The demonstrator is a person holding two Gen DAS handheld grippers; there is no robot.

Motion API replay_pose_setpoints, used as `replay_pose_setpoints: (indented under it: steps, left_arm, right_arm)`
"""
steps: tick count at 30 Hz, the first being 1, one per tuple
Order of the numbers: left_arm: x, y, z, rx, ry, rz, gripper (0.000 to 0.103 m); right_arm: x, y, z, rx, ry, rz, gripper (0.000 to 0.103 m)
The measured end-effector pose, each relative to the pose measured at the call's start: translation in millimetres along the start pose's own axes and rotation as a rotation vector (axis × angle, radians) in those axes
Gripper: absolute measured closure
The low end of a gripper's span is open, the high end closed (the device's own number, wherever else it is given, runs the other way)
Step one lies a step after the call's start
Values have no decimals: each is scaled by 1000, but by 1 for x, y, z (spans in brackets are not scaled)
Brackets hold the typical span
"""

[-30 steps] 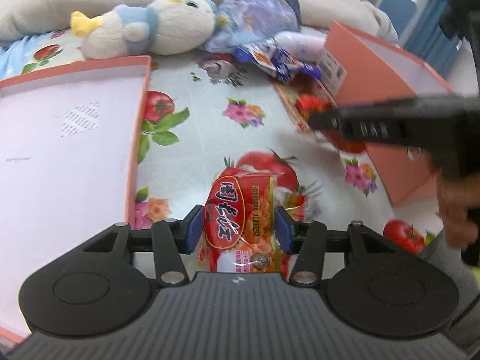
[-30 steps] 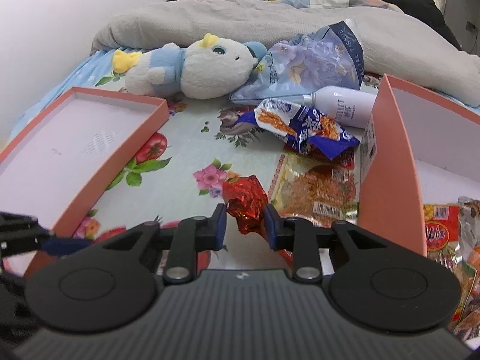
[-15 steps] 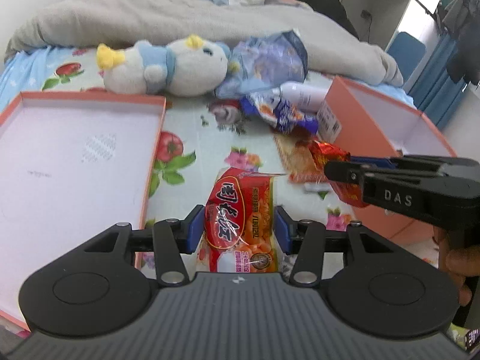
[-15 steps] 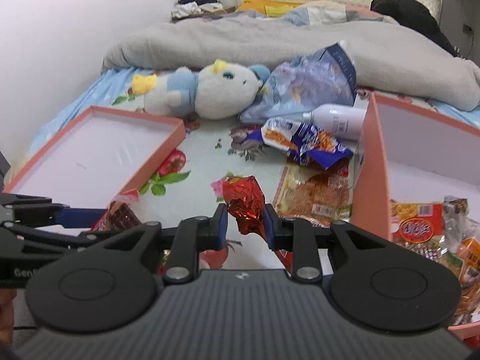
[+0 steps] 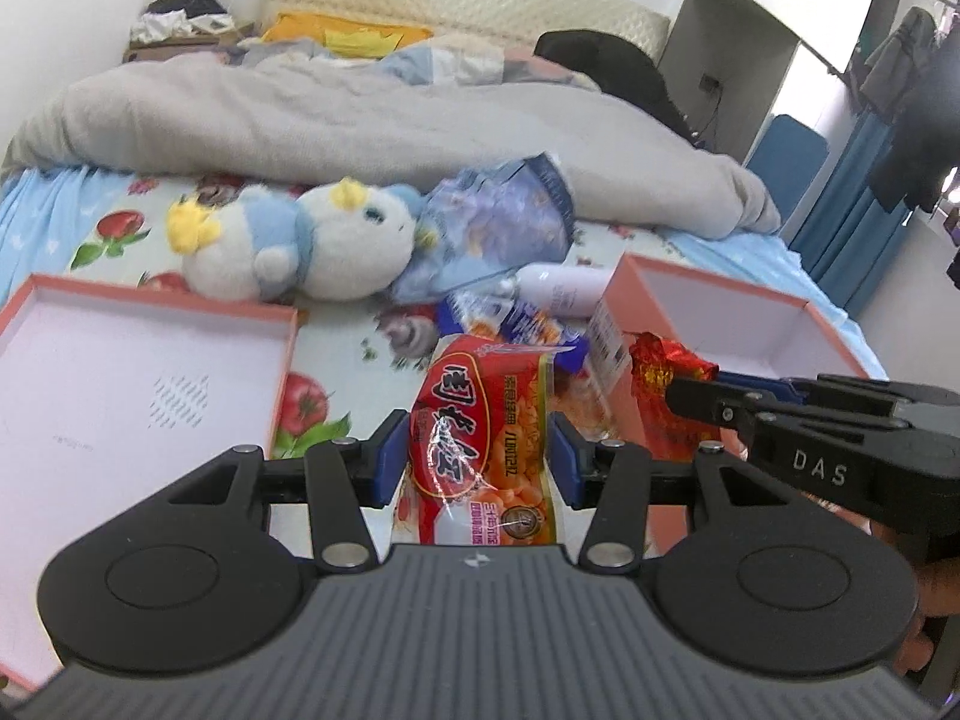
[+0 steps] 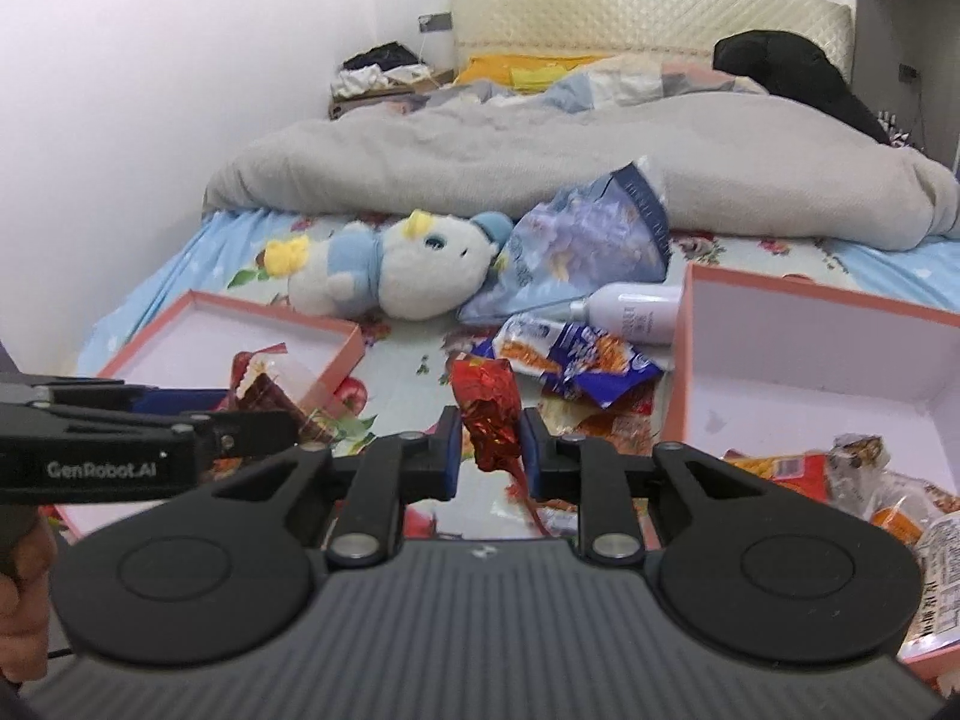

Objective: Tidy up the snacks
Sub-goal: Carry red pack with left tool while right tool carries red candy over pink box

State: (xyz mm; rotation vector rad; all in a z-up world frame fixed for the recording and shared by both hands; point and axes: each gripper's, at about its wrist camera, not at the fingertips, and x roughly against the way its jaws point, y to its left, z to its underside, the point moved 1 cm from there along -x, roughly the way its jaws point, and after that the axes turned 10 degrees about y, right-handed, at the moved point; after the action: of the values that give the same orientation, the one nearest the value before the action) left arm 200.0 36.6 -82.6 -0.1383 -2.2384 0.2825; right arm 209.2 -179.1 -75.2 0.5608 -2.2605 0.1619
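We hold the red snack pack (image 5: 483, 438) tight in our left gripper (image 5: 477, 456), up in the air over the bed (image 5: 336, 336). Our right gripper (image 6: 491, 450) squeezes the shiny red wrapper (image 6: 489, 414), and it is off the bed too. Both are near the big pink box (image 6: 810, 354), which has some snacks in its near corner. A blue snack bag (image 6: 576, 360) and a white bottle (image 6: 636, 312) lie just beside the box. The soft toy (image 6: 390, 276) lies farther from the box, by the pink lid (image 5: 120, 384).
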Motion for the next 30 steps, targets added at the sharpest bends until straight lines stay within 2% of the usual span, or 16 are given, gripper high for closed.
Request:
replay_pose_setpoints:
  steps: [17,24,30]
  left_arm:
    - [12,-77,-70,-104,-83,74,48]
    - [6,-116,-88,-145,-90,130,48]
    - [-10,-148,-93,-172,-65,179,48]
  right_arm:
    - [46,-58,-17,-87,-104,58,81]
    - [62,-86,-19,-122,-135,111,81]
    - [69,-109,-15,-151,-125,163,81]
